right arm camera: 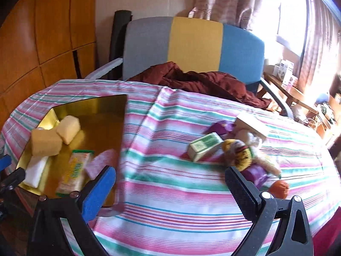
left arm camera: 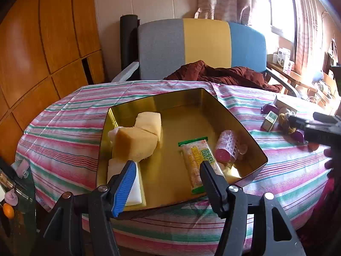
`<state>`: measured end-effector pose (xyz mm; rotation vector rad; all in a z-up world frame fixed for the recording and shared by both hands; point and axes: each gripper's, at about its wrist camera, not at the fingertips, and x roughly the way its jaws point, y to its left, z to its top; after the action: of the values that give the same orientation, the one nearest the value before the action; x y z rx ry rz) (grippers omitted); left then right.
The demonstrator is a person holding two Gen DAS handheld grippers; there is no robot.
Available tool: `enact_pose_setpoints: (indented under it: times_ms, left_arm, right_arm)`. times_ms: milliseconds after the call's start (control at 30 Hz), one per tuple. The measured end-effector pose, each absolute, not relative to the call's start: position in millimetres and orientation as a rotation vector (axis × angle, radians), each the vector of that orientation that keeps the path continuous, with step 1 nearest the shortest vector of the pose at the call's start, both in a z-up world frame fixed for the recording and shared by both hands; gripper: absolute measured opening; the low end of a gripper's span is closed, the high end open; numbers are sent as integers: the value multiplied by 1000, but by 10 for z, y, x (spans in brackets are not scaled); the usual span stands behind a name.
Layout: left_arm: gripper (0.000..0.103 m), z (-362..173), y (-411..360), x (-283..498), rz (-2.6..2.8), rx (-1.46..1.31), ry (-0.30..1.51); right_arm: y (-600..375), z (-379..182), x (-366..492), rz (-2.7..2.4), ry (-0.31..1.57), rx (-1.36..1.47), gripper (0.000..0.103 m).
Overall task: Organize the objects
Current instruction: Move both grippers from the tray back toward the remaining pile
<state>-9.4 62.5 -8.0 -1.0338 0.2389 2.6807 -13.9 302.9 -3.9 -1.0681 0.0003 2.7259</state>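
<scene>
A gold tin box (left arm camera: 251, 136) (right arm camera: 122, 106) sits on the striped tablecloth. It holds two yellow sponges (left arm camera: 136, 140) (right arm camera: 46, 141), a white block (left arm camera: 136, 183), a snack bar (left arm camera: 195, 160) (right arm camera: 73, 172) and a pink hair roller (left arm camera: 229, 149) (right arm camera: 100, 163). My left gripper (left arm camera: 168, 170) is open and empty over the tin's near edge. My right gripper (right arm camera: 170, 183) is open and empty above the cloth, between the tin and a pile of a green carton (right arm camera: 202, 147) (left arm camera: 269, 120), plush toy (right arm camera: 240, 153), purple items (right arm camera: 255, 173) and an orange ball (right arm camera: 280, 188).
A chair (left arm camera: 204, 44) with grey, yellow and blue panels stands behind the table, with a maroon cloth (left arm camera: 223, 73) on it. A wooden wardrobe (left arm camera: 42, 42) is at the left. A cluttered side table (left arm camera: 298, 74) stands by the window at the right.
</scene>
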Motion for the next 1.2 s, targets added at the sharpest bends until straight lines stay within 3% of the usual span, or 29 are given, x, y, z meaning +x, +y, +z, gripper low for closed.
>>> enact_pose_setpoints:
  times_ms: [500,600,733,1200]
  left_arm:
    - [63,-31,1111,-93,2593,-985,396]
    - [63,-34,1238,-101,2573,-980,426]
    - [63,-48,1412,-112,2542,-978,456]
    - [63,-116,2109,-179,2381,-967,497]
  right_arm:
    - [4599,206,-35,2529,87,-952,103]
    - [4881,134,0,2494,173,-946,103]
    - [5194,16,38,2462,420,-969,103]
    - [5499,-17,256,2370,673,-898,103]
